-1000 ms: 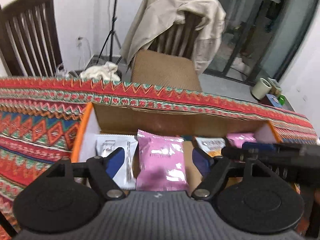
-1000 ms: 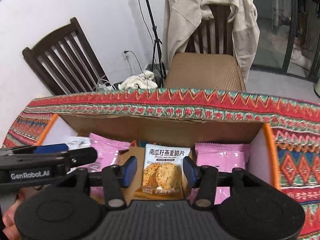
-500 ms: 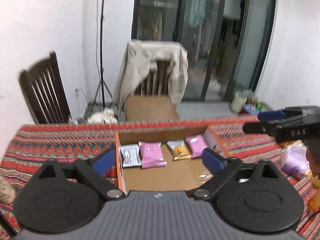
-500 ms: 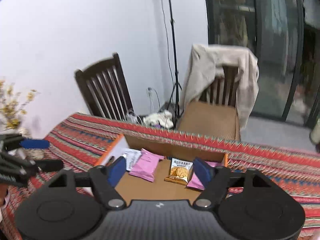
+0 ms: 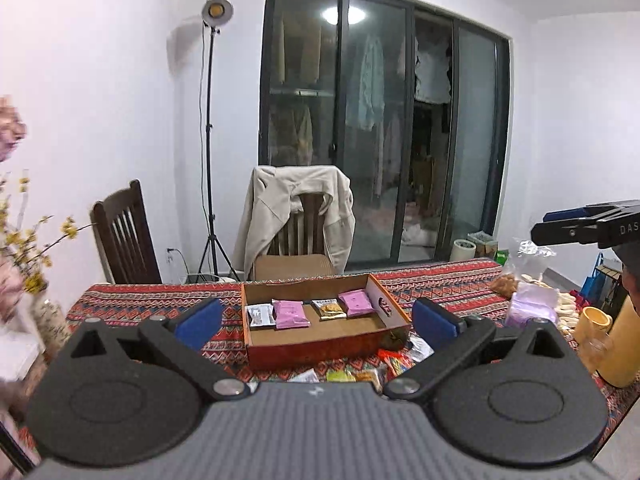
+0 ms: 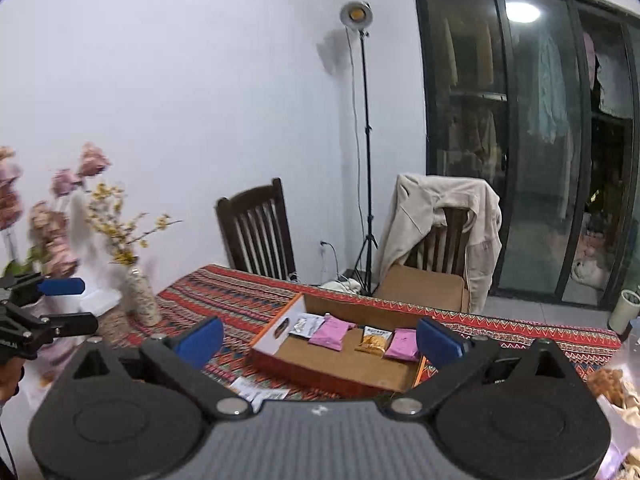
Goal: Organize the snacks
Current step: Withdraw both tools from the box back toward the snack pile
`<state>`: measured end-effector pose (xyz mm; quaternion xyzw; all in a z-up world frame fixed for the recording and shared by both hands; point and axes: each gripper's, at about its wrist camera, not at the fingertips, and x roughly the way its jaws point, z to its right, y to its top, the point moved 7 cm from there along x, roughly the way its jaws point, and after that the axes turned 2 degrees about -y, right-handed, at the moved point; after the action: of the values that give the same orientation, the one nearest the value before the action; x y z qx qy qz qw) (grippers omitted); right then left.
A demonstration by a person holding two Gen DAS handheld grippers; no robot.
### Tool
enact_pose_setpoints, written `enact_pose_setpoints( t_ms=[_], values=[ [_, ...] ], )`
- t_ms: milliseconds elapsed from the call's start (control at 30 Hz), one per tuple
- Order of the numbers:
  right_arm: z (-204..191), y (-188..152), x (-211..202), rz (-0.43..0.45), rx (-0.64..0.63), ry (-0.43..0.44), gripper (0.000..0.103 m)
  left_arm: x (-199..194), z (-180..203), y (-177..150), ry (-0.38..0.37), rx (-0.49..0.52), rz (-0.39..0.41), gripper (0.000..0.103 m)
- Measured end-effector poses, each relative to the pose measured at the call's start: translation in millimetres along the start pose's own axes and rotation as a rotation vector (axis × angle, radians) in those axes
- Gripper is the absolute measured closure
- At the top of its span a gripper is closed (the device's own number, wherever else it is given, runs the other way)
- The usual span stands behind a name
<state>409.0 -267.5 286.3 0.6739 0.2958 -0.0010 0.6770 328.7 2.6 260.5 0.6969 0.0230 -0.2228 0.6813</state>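
Note:
An orange-edged cardboard box (image 5: 320,350) lies on the patterned tablecloth. A row sits along its far side: a white packet (image 5: 260,315), a pink packet (image 5: 291,314), a biscuit packet (image 5: 329,308) and a second pink packet (image 5: 356,302). Loose snacks (image 5: 384,364) lie in front of the box. My left gripper (image 5: 316,318) hangs high and well back from the box, its jaws opening wide with nothing between them. My right gripper (image 6: 320,338) is equally far from the box (image 6: 328,376), its jaws also opening and empty. A white packet (image 6: 260,392) lies near the box's front.
A vase of flowers (image 6: 140,296) stands at the table's left end. At the right end are a yellow jug (image 5: 622,348), a mug (image 5: 596,320) and bagged food (image 5: 532,304). Two chairs, one draped with a jacket (image 5: 296,208), and a lamp stand (image 5: 210,160) are behind the table.
Both grippers pulled up and back from inside the box to high over the near side of the table. Both sets of jaws widened. The packets stay in the box.

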Motion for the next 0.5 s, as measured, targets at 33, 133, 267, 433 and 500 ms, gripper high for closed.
enact_pose_setpoints(
  t_ms=[33, 133, 267, 433, 500],
  values=[
    [-4, -6, -12, 0.013, -0.002, 0.005, 0.000, -11, 2, -6, 0.001, 0.004, 0.022, 0.000],
    [-16, -31, -49, 0.047, -0.019, 0.022, 0.000, -42, 5, -32, 0.041, 0.026, 0.101, 0.000],
    [-34, -70, -84, 0.095, -0.038, 0.031, 0.000, -70, 8, -76, 0.094, 0.036, 0.132, 0.000],
    [-54, -131, -103, 0.166, -0.055, 0.031, 0.000, -87, 7, -138, 0.071, 0.036, 0.125, 0.000],
    [-58, -156, -102, 0.170, -0.040, 0.015, 0.000, -92, 3, -163, 0.081, 0.039, 0.122, 0.000]
  ],
)
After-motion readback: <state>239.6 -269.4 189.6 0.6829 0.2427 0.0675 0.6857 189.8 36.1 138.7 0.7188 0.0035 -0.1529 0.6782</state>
